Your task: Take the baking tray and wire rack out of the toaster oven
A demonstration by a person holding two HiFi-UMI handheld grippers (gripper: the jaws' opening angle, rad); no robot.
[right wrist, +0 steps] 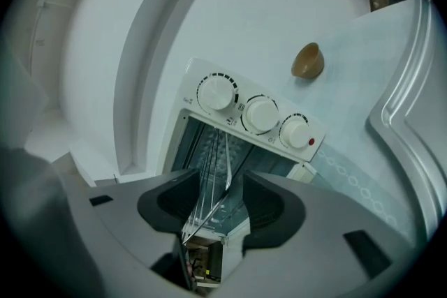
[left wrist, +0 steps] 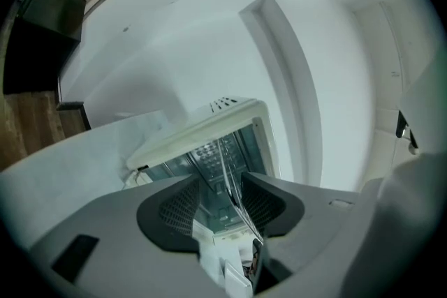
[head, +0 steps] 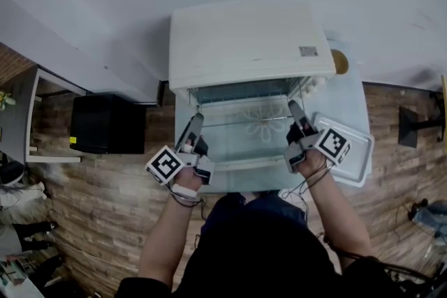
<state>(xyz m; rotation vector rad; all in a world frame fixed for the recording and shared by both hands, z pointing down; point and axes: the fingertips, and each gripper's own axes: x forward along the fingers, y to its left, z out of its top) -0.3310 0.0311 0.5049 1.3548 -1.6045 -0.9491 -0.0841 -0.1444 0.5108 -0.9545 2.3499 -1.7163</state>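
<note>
Closest in, the left tongs (head: 195,123) have jaws apart, with a wire of the wire rack (head: 251,121) running between the pads, unpinched. The right tongs (head: 297,112) are the same: jaws apart, rack wires between them. The rack's front edge is out over the dropped glass door (head: 234,150) of the toaster oven (head: 248,42). The tray (head: 357,162) lies on the table, right of the door. A wooden bowl (head: 339,61) sits farther back, beside the oven.
</note>
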